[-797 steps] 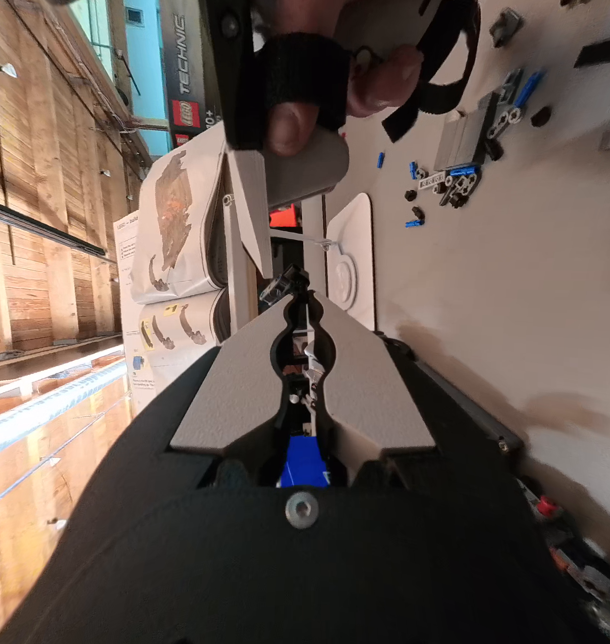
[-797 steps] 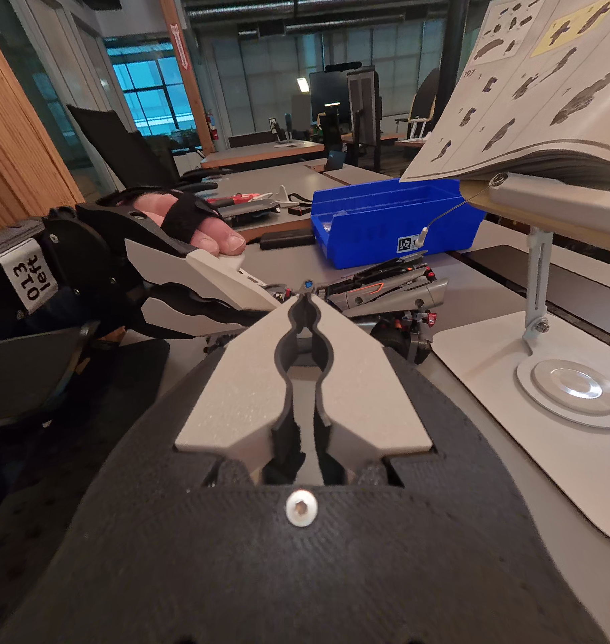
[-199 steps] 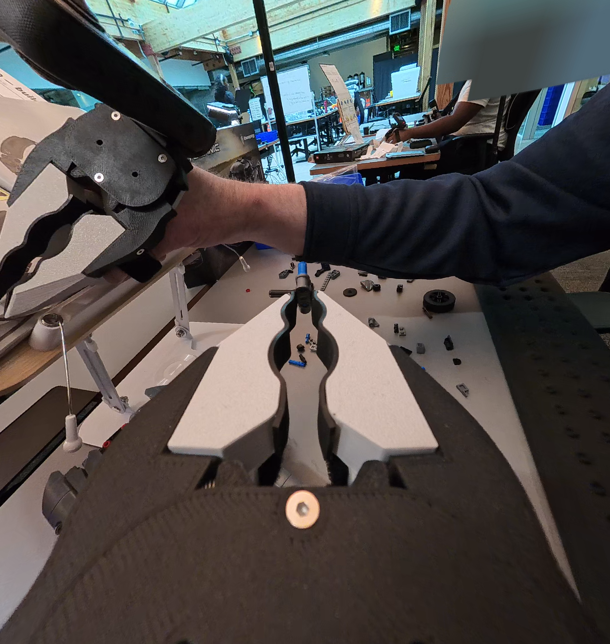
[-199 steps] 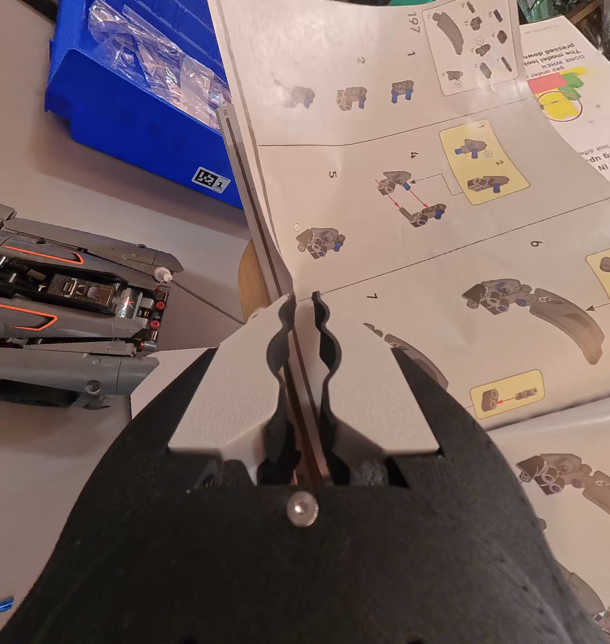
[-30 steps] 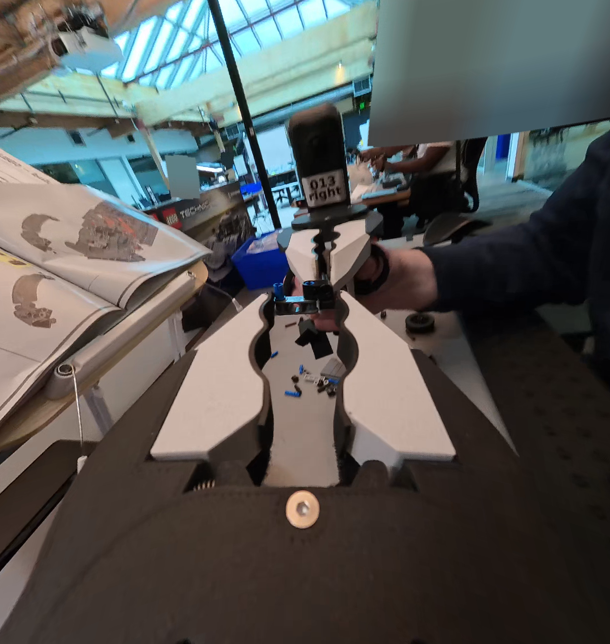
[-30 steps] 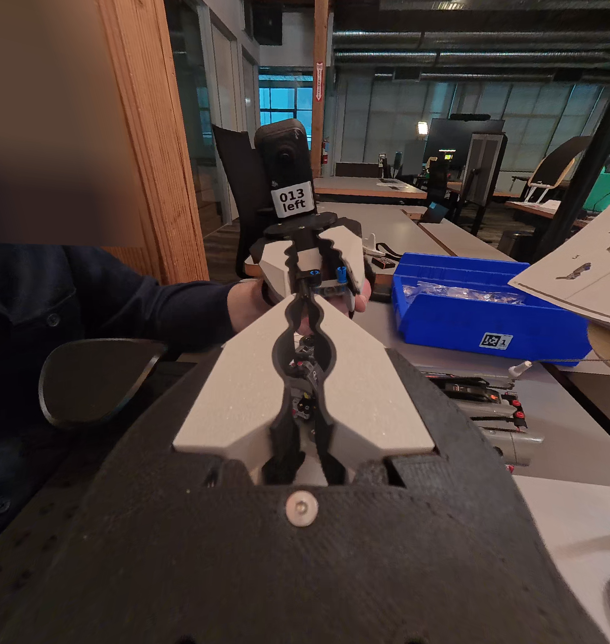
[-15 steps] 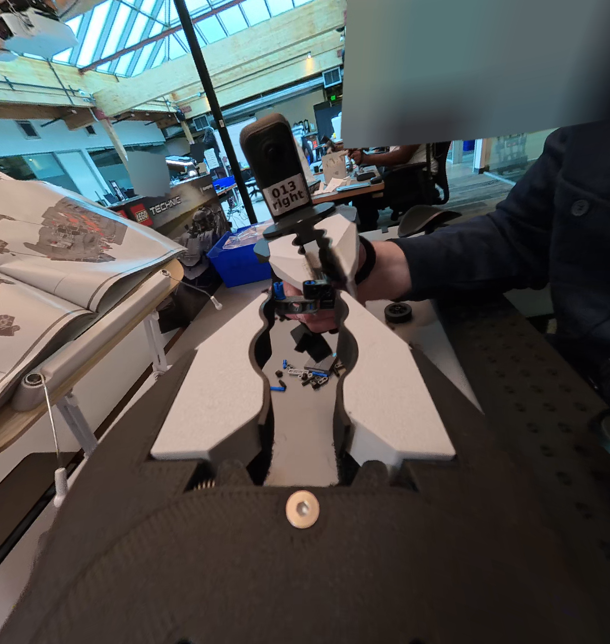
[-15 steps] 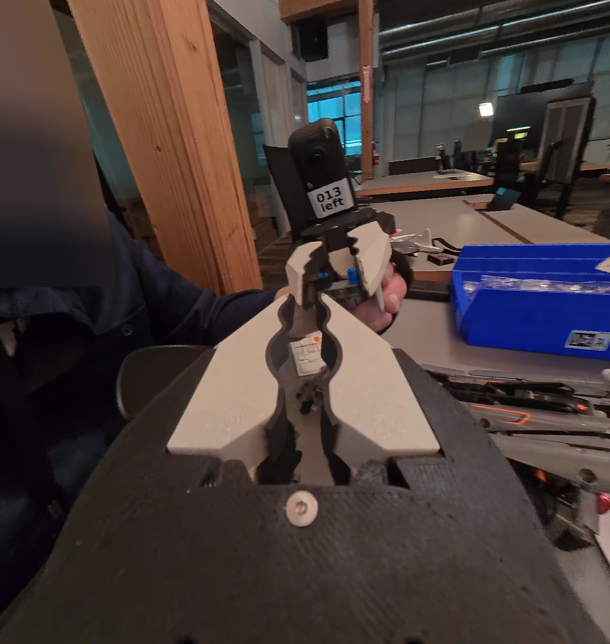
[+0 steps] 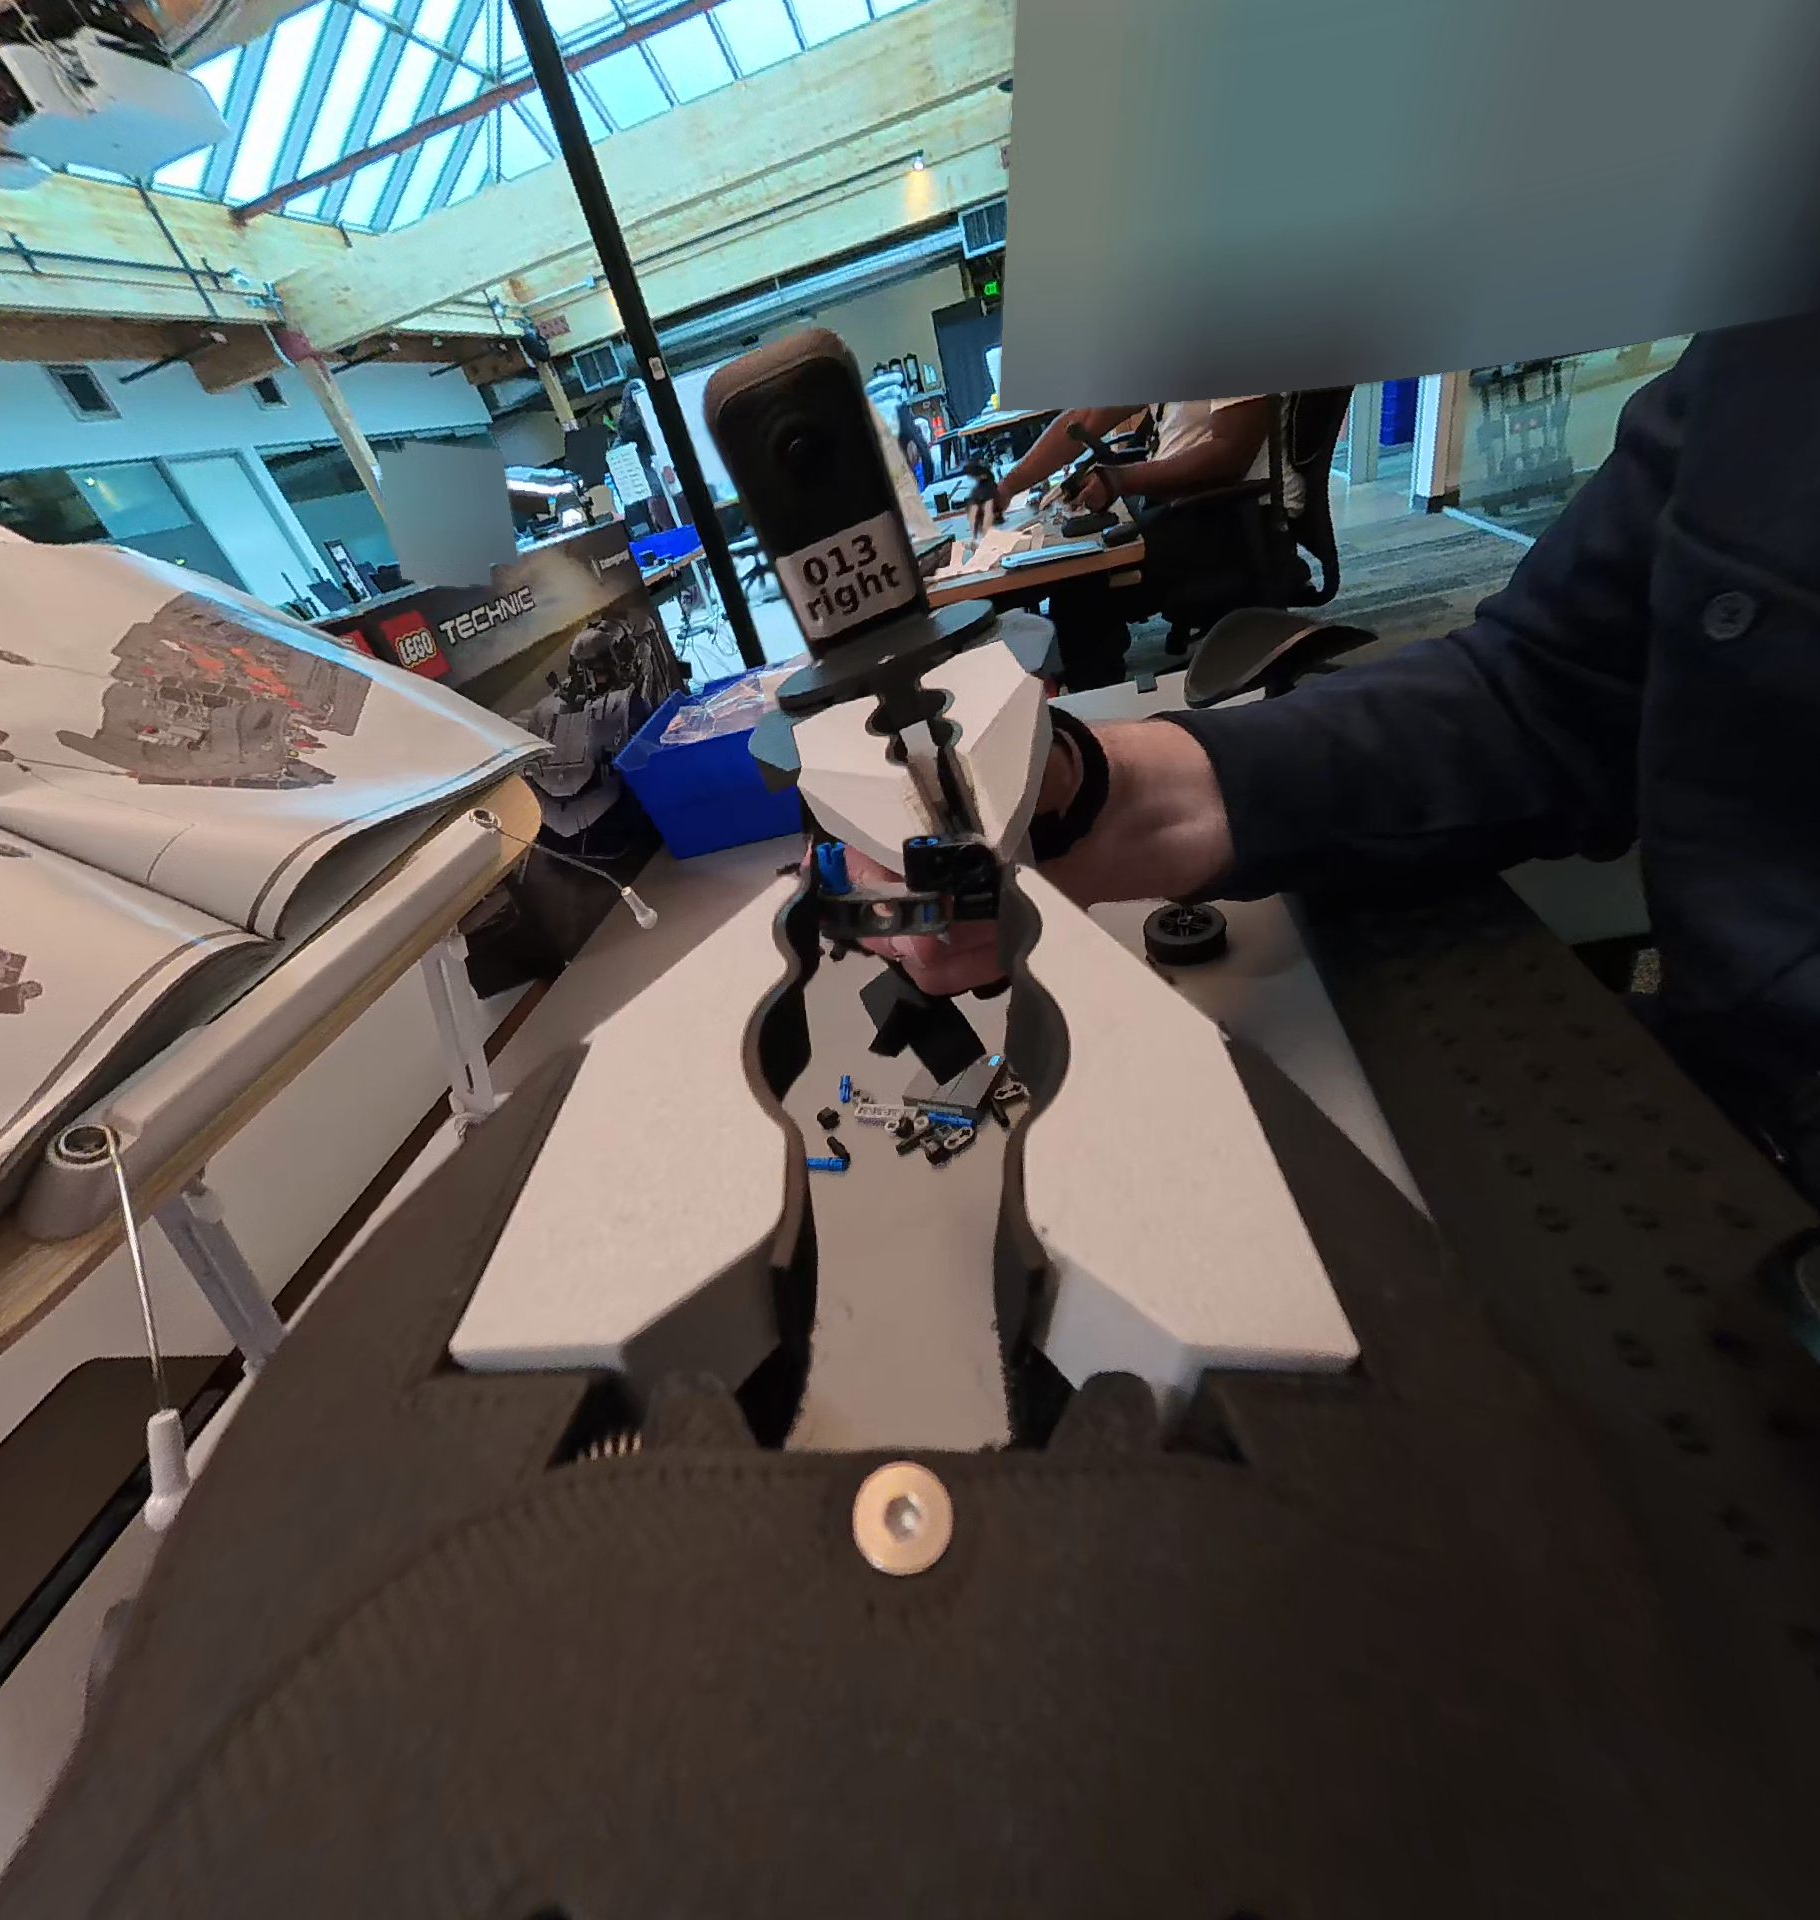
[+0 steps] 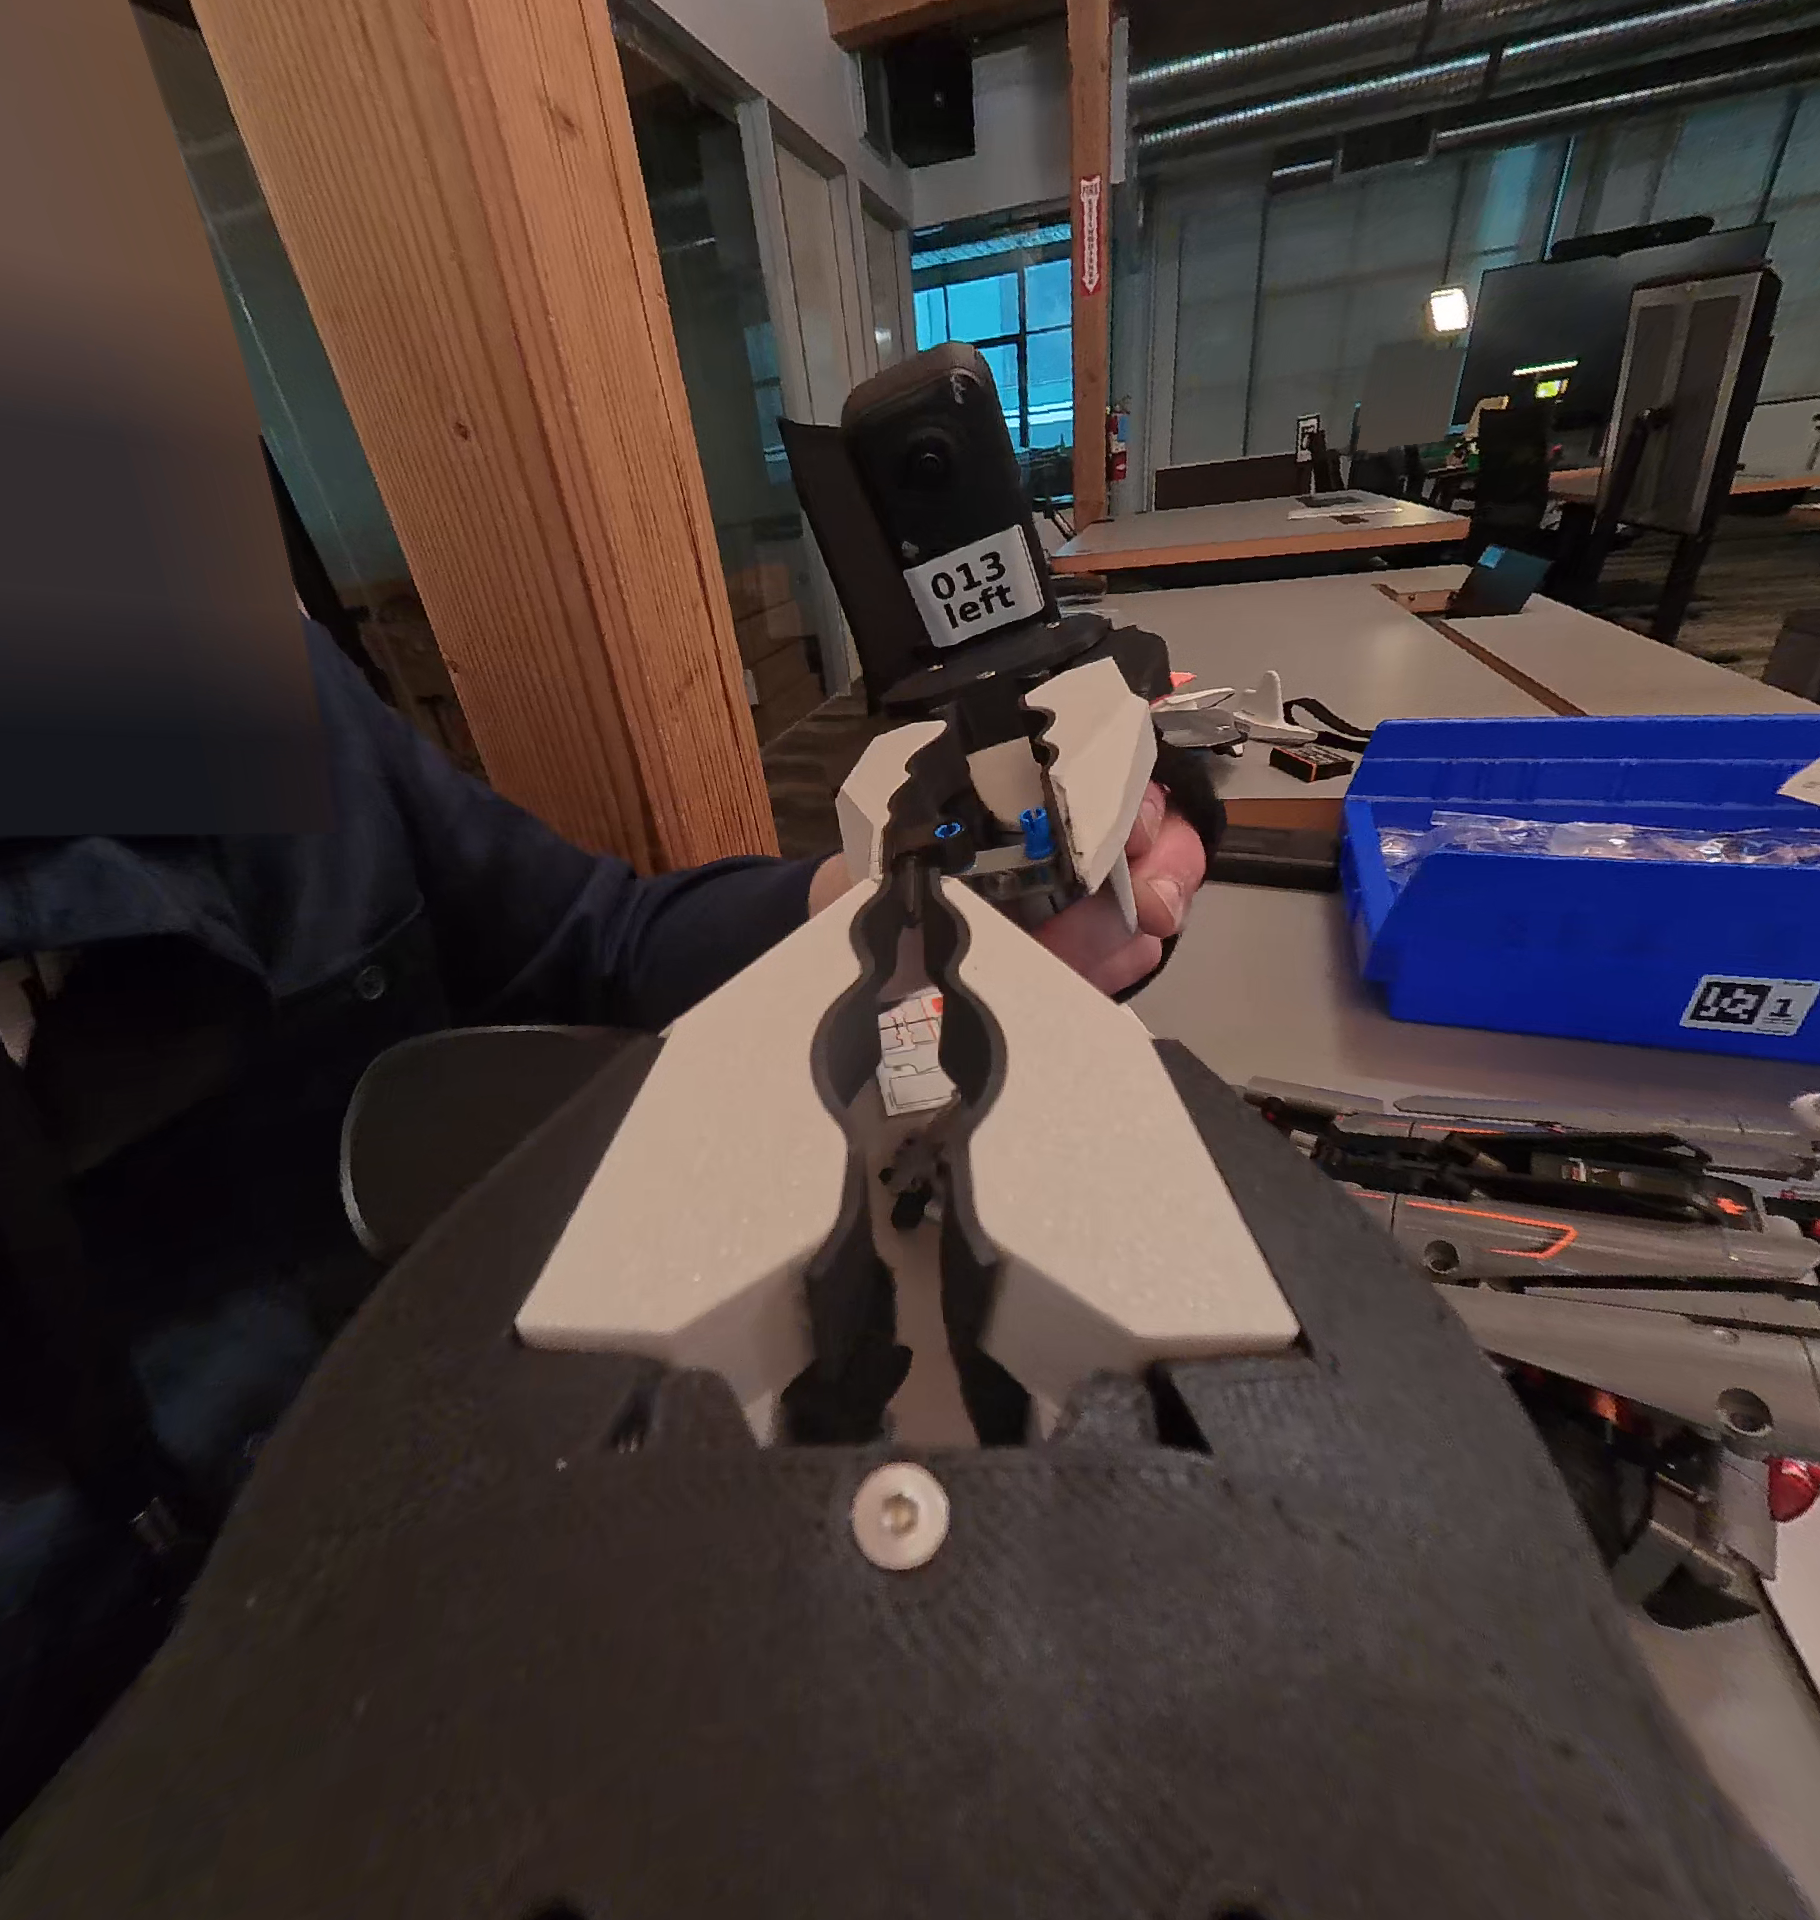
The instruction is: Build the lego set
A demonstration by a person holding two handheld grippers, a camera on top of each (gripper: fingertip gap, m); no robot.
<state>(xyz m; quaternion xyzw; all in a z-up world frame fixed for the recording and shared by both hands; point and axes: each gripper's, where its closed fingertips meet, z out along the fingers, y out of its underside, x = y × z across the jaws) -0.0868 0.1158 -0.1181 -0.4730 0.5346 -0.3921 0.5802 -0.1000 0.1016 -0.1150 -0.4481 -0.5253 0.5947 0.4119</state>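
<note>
My left gripper (image 9: 901,909) is shut on a small grey beam (image 9: 885,914) with blue pins, held crosswise between its tips. My right gripper (image 10: 911,883) faces it tip to tip and is shut on a small black connector (image 9: 950,860) that touches the beam's right end. Both are held in the air above the white table (image 9: 906,1226). In the right wrist view the left gripper (image 10: 989,842) shows the beam with a blue pin (image 10: 1034,831). The contact between the two pieces is partly hidden by the fingers.
An open instruction booklet (image 9: 158,779) lies on a stand at the left. A blue bin (image 10: 1612,914) and the grey car model (image 10: 1508,1247) are on the table. Loose small pieces (image 9: 916,1122) and a black wheel (image 9: 1181,930) lie below the grippers. A person's dark sleeve (image 9: 1508,748) is at the right. The tips of both grippers are at nearly the same place. The grey car model (image 10: 1508,1247) is about equally far from each gripper, around 20 centimetres.
Both grippers stay tip to tip, each holding its piece. The right gripper has tilted a little and come closer to the left one. Both views have shifted slightly.
</note>
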